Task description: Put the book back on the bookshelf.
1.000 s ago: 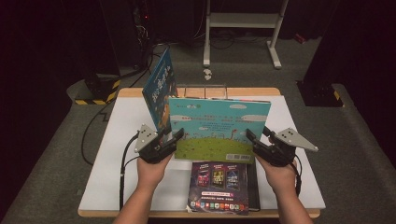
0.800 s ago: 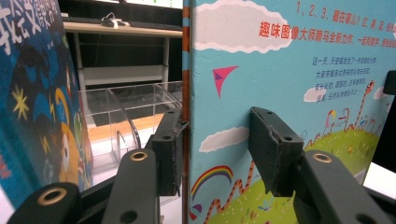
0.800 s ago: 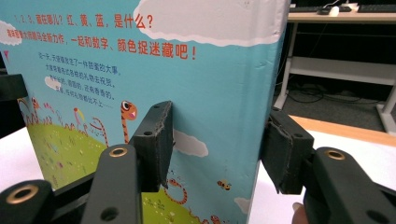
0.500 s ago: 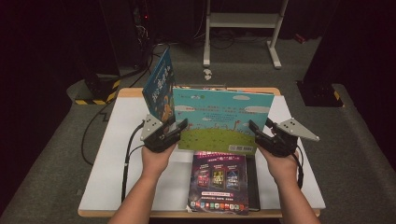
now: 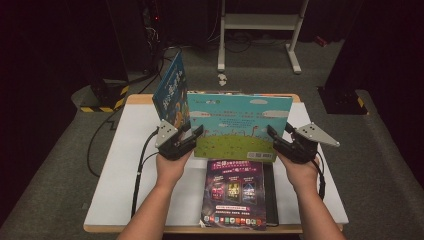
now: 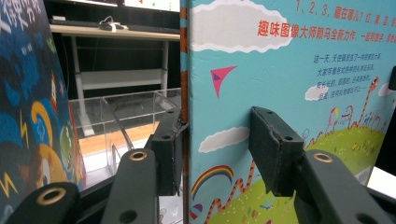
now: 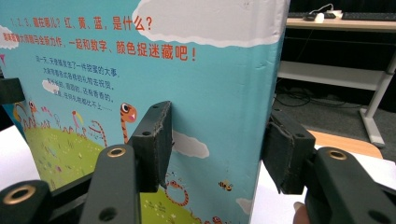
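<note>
**Handheld grippers and arms: appearance**

Left gripper: black body, grey three-cornered top plate, black cable trailing. Right gripper: same build, plate with small holes. Jaws: matte black bars, brass-ringed holes, dark rectangular pads with small screw recesses and worn edges. Forearms bare, no sleeves.

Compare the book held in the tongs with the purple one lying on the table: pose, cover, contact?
The held picture book stands upright off the table; the purple book lies flat. The held one's cover is sky blue with green grass; the flat one's is dark purple. The left tongs and right tongs straddle the held book's side edges; the purple book is untouched. Both show Chinese text.
</note>
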Tool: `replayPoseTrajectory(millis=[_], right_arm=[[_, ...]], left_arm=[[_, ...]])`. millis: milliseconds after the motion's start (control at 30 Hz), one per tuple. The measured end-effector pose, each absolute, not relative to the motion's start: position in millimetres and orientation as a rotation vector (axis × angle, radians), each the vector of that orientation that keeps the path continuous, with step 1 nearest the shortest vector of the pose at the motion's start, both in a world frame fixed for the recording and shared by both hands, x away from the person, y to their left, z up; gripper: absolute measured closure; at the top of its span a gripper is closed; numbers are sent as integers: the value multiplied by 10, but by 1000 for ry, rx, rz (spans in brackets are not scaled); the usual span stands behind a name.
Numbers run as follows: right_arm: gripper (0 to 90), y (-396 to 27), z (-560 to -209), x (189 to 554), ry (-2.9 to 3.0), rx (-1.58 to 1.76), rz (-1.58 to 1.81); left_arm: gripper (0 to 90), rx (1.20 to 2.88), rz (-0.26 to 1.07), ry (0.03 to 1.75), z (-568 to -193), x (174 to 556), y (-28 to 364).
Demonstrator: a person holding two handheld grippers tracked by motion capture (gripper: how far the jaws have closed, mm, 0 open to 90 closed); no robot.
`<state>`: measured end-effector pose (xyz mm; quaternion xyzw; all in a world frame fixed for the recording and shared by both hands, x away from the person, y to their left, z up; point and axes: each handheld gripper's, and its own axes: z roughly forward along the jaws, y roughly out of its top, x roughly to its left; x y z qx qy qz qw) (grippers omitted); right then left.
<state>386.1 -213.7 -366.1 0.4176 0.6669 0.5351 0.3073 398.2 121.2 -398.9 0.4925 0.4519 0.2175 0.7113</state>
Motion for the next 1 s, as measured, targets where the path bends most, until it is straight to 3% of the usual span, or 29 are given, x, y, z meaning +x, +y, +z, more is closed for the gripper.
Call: replayPoseTrajectory(millis=[600,833,1000], right_arm=[[416,-2131,-3789,3570,1746,1033,1437],[336,-2150,-3777,3481,1784,1015,1494],[216,-2171,-3741,3481,1856,1008,1542]], left_arm=[[507,1130,568,933,-4082,3697,1215],[455,1095,567,933,-4054,3610,1287],[436,1083,559,945,-4063,3580,1331]])
